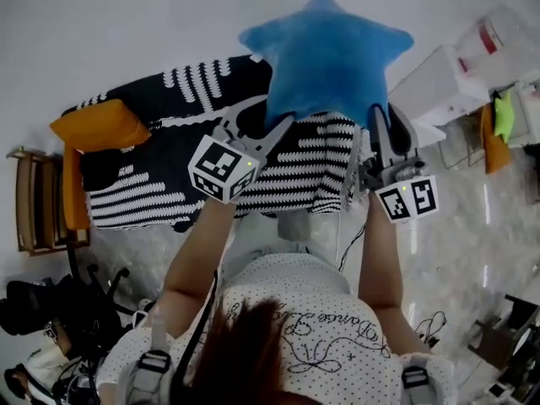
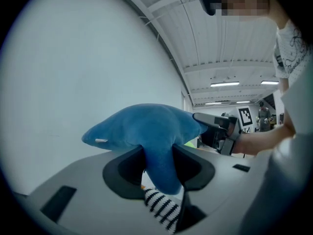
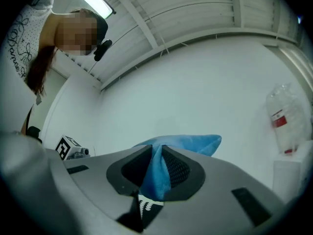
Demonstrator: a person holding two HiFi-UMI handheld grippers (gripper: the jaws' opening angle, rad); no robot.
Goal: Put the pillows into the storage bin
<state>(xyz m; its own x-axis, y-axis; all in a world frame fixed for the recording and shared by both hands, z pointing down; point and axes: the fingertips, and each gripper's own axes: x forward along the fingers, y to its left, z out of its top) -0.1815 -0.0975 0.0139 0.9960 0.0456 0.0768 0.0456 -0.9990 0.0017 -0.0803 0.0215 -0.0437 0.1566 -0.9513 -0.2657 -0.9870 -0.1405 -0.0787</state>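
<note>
Overhead, in the head view, the blue star pillow (image 1: 325, 57) hangs in the air above the striped fabric (image 1: 169, 175), likely the storage bin. It is gripped at its near points by the left tongs (image 1: 274, 123) and right tongs (image 1: 384, 123). An orange pillow (image 1: 99, 125) fills the left end; a white box (image 1: 434, 87) and a bottle (image 1: 494, 36) stand at the right.

In the left gripper view, the left tongs pinch one thick plush arm.

In the right gripper view, the right tongs nip only a thin fold of another arm. That slim hold could slip, I judge, leaving the star swinging from one side and missing the bin.
</note>
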